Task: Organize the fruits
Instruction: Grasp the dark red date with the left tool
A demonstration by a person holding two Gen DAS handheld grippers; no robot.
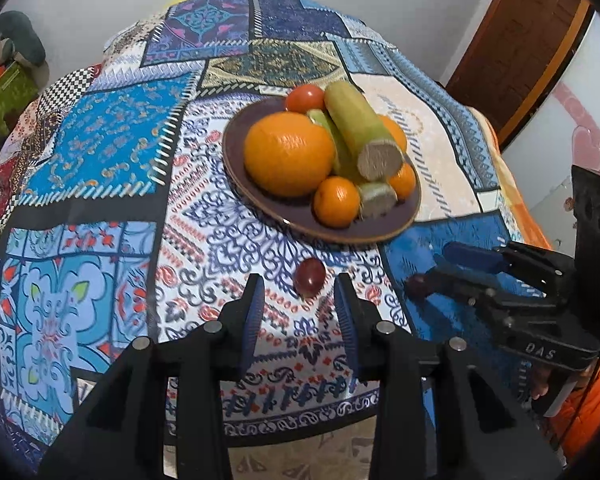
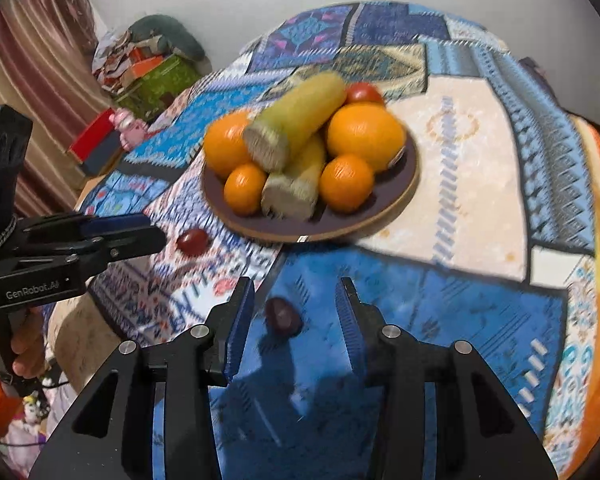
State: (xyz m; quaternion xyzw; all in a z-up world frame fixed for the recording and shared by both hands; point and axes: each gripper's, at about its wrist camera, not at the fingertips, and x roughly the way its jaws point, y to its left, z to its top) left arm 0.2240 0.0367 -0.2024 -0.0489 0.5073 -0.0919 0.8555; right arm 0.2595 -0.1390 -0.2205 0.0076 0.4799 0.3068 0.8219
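1. A brown plate [image 1: 388, 229] sits toward the middle of the table, which is covered by a patchwork cloth [image 1: 100, 148] in blues, whites and reds.
2. On the plate lie a large orange [image 1: 289, 153], several smaller oranges such as the one at the near rim [image 1: 337, 201], a red tomato [image 1: 305, 98] at the far side, and two green-yellow cut stalks [image 1: 360, 132] stacked across the middle.
3. Two small dark red fruits lie loose on the cloth, off the plate and on its near side.
4. The first small fruit [image 1: 309, 277] rests on the white patterned patch, just ahead of the left gripper [image 1: 300, 300] and in line with the gap between its jaws, which stand open with nothing between them.
5. The second small fruit [image 2: 283, 316] lies on the solid blue patch, just ahead of the right gripper [image 2: 296, 312], between its open jaws but touching neither.
6. From the left wrist view, the right gripper reaches in from the right side, its tips beside that second fruit.
7. The two loose fruits are near each other, apart, each clear of the plate rim.
8. Both views are somewhat blurred, the right one more so.
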